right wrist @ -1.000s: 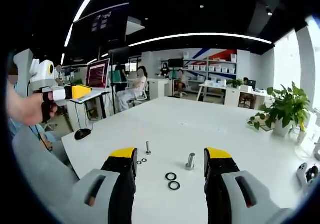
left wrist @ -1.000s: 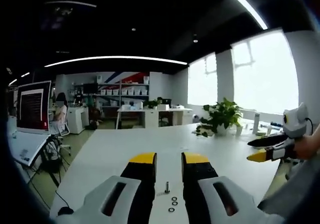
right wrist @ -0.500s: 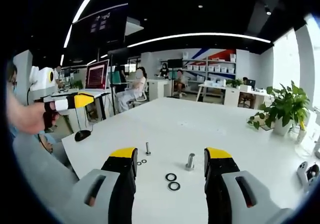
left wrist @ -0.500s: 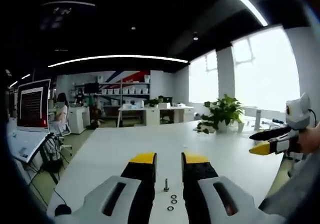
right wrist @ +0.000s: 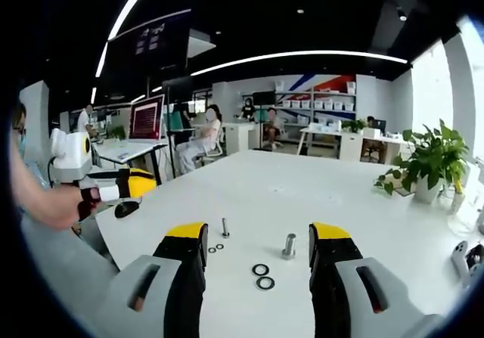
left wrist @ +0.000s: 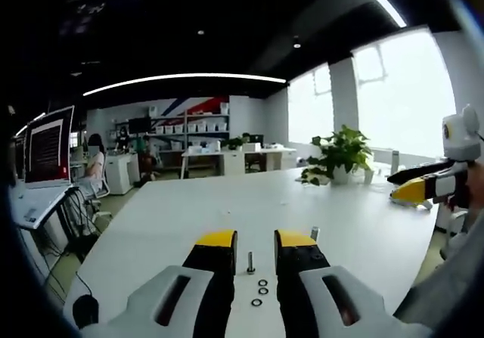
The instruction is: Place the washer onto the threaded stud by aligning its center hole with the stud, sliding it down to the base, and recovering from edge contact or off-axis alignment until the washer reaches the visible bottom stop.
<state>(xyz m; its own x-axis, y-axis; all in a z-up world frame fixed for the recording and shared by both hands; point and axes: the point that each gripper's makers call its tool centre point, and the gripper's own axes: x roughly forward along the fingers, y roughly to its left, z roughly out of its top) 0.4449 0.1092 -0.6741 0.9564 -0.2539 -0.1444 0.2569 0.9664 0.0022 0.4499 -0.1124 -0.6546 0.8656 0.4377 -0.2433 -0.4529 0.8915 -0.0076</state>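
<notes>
A thin threaded stud (left wrist: 250,262) stands upright on the white table (left wrist: 227,209), between my left gripper's (left wrist: 255,240) open, empty jaws. Three small washers (left wrist: 262,286) lie just in front of it. In the right gripper view, a thicker stud (right wrist: 289,246) stands between my right gripper's (right wrist: 259,232) wide-open, empty jaws, with two larger dark washers (right wrist: 262,276) flat beside it. The thin stud (right wrist: 224,227) and small washers (right wrist: 215,248) sit left of it. A hand holds the left gripper (right wrist: 113,189) low at the left; the right gripper (left wrist: 423,190) hovers at the far right.
A potted plant (right wrist: 431,164) stands at the table's far right edge, and a dark mouse (left wrist: 85,308) lies near its left corner. Desks with monitors (right wrist: 146,116), seated people and shelves lie beyond the table. The thicker stud (left wrist: 314,234) peeks out beside my left gripper's right jaw.
In the right gripper view the left gripper has come down towards the table. The left view has shifted slightly, so the thicker stud now shows beside the right jaw. Studs and washers have not moved.
</notes>
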